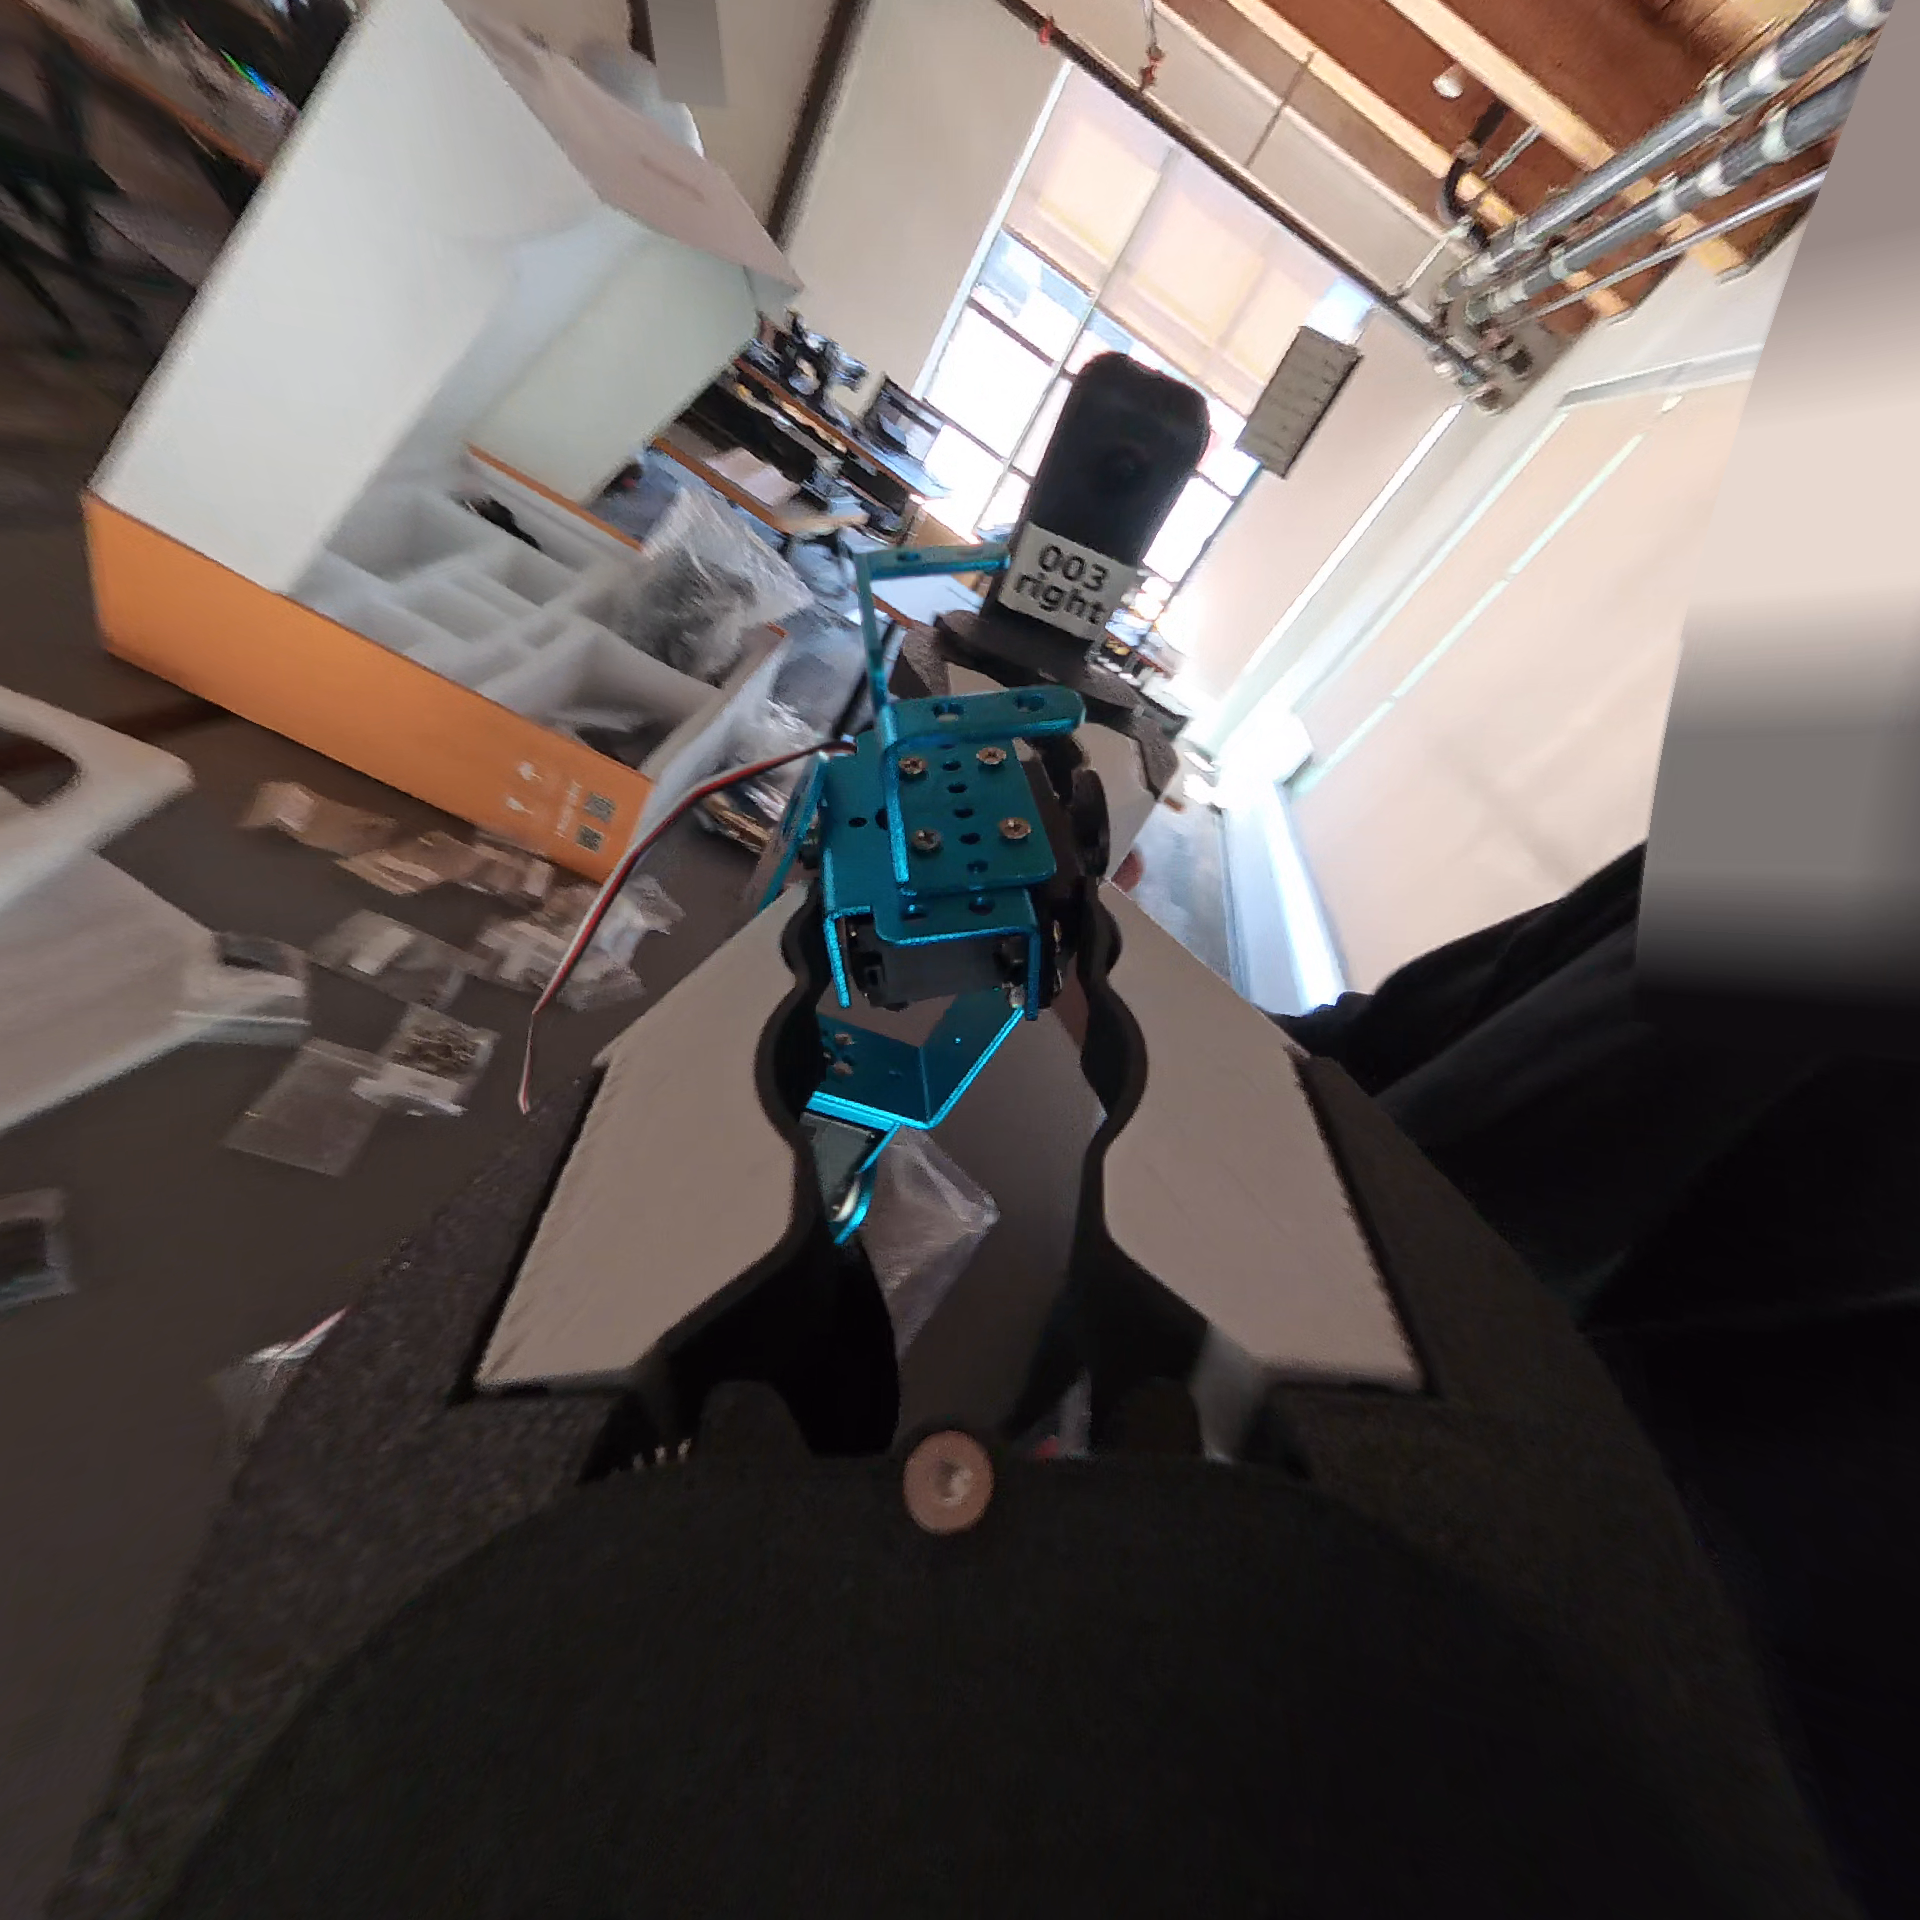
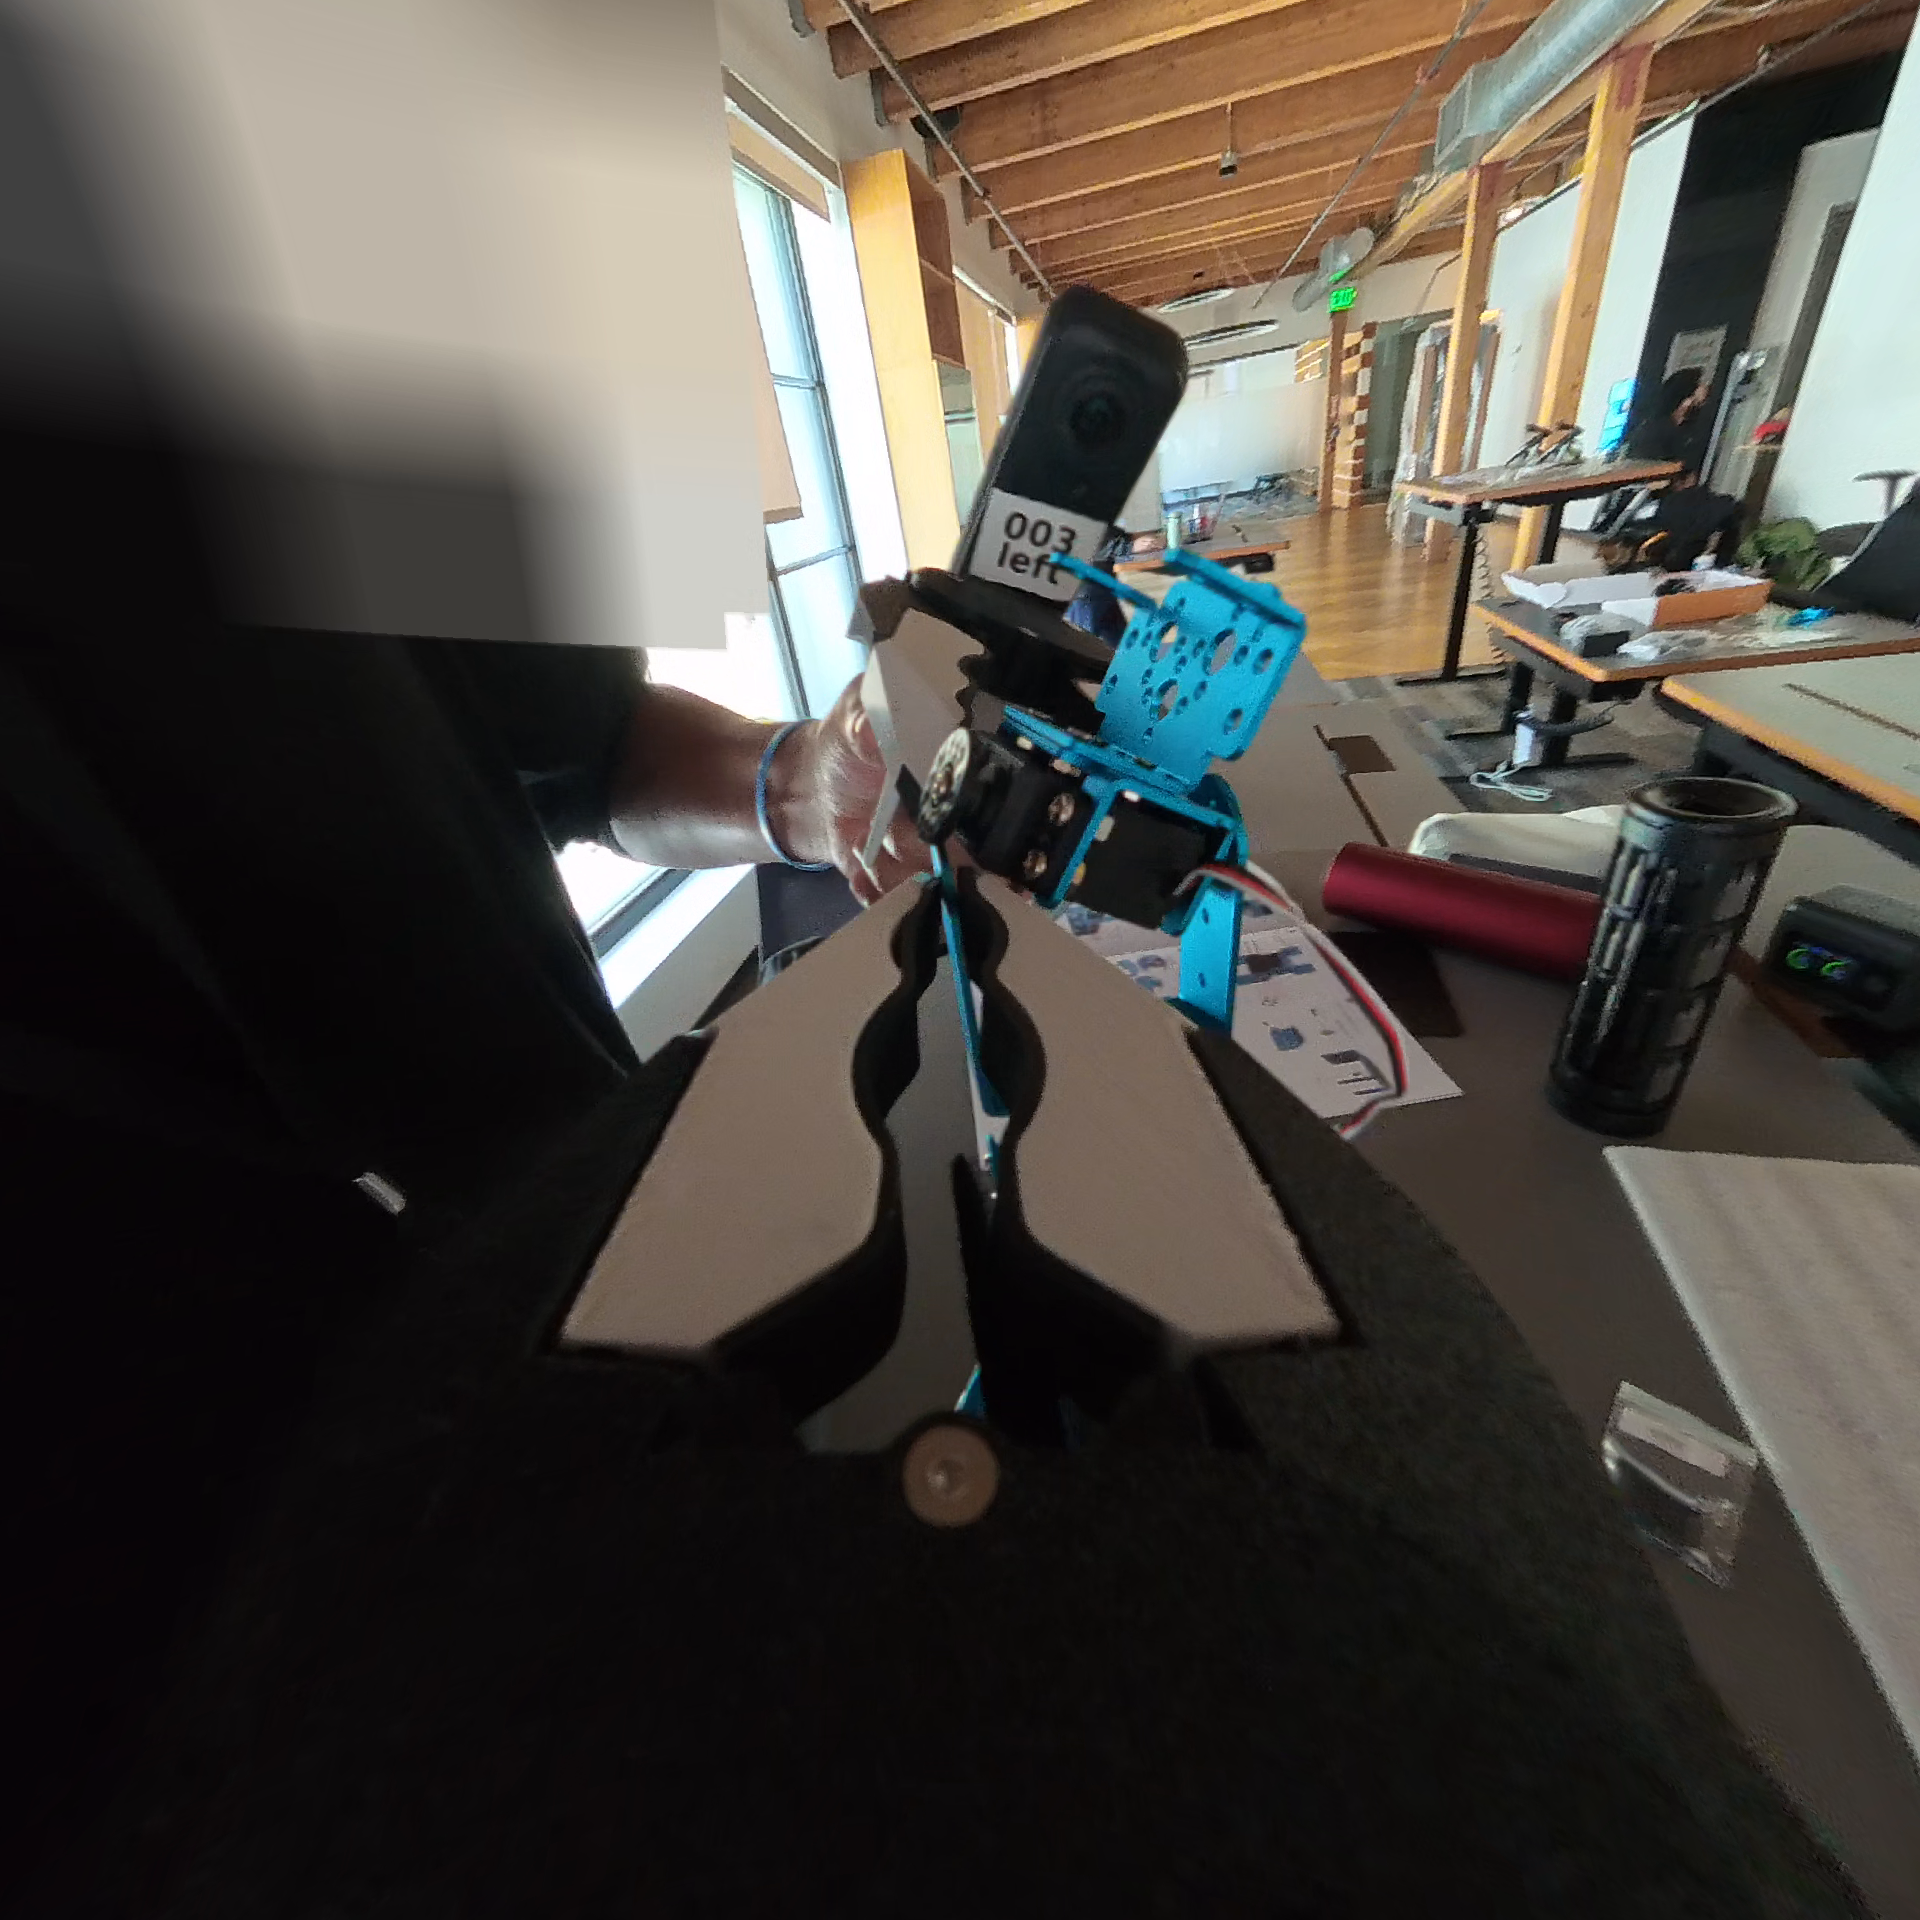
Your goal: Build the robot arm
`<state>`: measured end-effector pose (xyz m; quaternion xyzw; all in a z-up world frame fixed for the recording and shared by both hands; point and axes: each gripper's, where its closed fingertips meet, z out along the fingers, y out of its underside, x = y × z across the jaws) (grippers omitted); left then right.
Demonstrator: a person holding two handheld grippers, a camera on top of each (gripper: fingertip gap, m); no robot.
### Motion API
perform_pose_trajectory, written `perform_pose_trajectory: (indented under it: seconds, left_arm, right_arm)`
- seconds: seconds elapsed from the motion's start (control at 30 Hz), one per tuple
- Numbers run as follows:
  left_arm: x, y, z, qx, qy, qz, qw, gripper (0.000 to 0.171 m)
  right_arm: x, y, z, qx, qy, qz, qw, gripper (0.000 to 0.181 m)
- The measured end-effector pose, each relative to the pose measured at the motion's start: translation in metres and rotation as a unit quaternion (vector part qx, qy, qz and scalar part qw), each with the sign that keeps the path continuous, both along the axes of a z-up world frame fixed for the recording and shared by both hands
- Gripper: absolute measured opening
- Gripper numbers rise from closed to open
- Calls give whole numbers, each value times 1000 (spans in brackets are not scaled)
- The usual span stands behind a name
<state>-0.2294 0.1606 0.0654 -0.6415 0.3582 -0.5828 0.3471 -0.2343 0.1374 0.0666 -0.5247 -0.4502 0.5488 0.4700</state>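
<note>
A blue metal bracket assembly (image 1: 935, 831) with black servos and a red-white-black wire (image 1: 665, 862) is held in the air between both grippers. My left gripper (image 1: 940, 920) is closed on its lower blue bracket. My right gripper (image 2: 948, 914) is shut on a thin blue plate of the same assembly (image 2: 1174, 686), whose black servo (image 2: 1039, 821) sits just past the fingertips. The two grippers face each other. The right gripper (image 1: 1039, 717) shows beyond the assembly in the left wrist view. The left gripper (image 2: 935, 644), held by a hand (image 2: 831, 790), shows in the right wrist view.
An open orange-and-white box (image 1: 343, 665) with white compartments stands on the dark table (image 1: 208, 1403), with several small clear parts bags (image 1: 416, 935) beside it. On the right are a printed sheet (image 2: 1309, 997), a red cylinder (image 2: 1455, 914), a black tumbler (image 2: 1662, 956) and a small bag (image 2: 1673, 1475).
</note>
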Motion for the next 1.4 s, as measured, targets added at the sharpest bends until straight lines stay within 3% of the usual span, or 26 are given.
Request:
perform_pose_trajectory:
  seconds: [0.2, 0.3, 0.33, 0.4, 0.7, 1.07, 1.4]
  left_arm:
    - [1, 2, 0, 23, 3, 19, 1000, 46]
    - [0, 5, 0, 28, 5, 28, 999, 46]
    - [0, 6, 0, 28, 5, 30, 999, 46]
    - [-1, 5, 1, 32, 7, 35, 999, 46]
    - [-2, 1, 3, 49, -5, 38, 998, 46]
    - [0, -3, 3, 92, 3, 54, 994, 46]
    - [0, -5, 3, 113, 1, 43, 993, 46]
  right_arm:
    - [2, 2, -7, -53, -8, 8, 999, 4]
    - [-1, -4, -21, -79, -21, 30, 996, 23]
    - [-2, -4, -19, -84, -8, 26, 996, 22]
    - [-3, 5, -22, -56, 0, -13, 998, 4]
    - [-3, -2, -24, -6, 10, 20, 1000, 2]
    - [-6, -7, -25, 73, -39, 16, 996, 1]
    - [-4, -10, -25, 81, -27, 20, 996, 1]
